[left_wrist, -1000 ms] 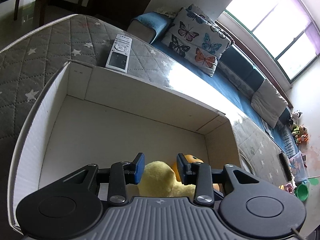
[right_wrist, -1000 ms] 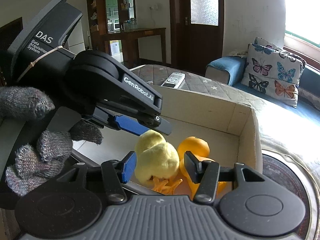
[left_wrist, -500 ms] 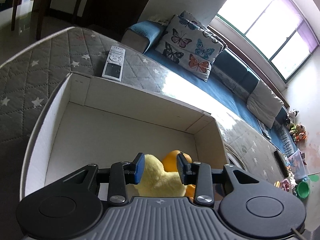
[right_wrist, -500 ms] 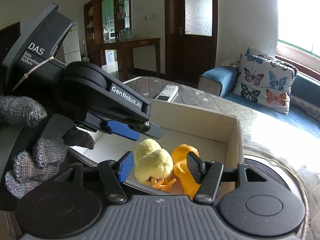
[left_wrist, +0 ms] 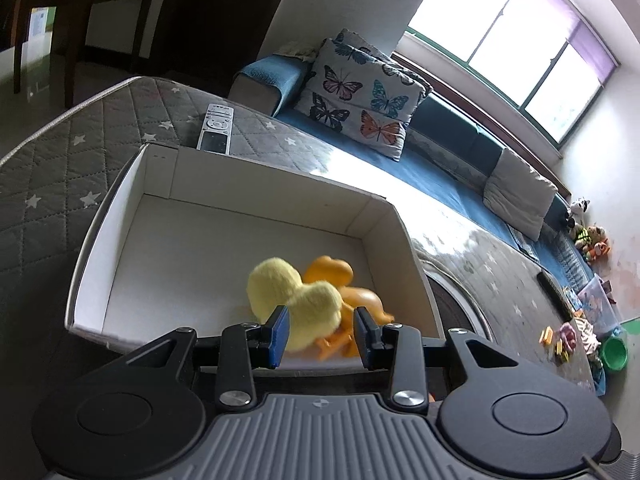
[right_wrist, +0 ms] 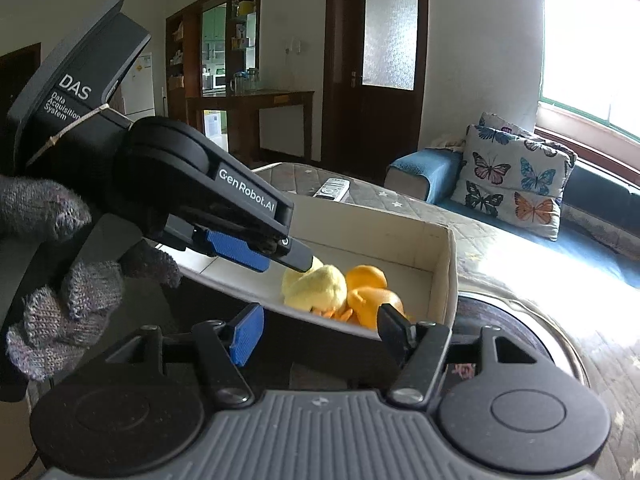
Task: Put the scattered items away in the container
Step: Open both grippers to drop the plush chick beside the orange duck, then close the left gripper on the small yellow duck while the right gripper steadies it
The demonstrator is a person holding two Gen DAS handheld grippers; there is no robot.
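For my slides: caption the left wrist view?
Open left tongs above a white box holding a yellow plush duck and an orange duck.

Quilted star-print surface (left_wrist: 60,168) with white box (left_wrist: 100,240) and remote (left_wrist: 216,128) on top

Fuzzy plush duck (left_wrist: 294,298) beside glossy plastic duck (left_wrist: 348,284).

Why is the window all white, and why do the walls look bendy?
Left wrist view: the window is blown out by daylight, and glare whitens the quilted cover. Right wrist view: the fisheye lens bends the door; the yellow plush duck stays sharp.
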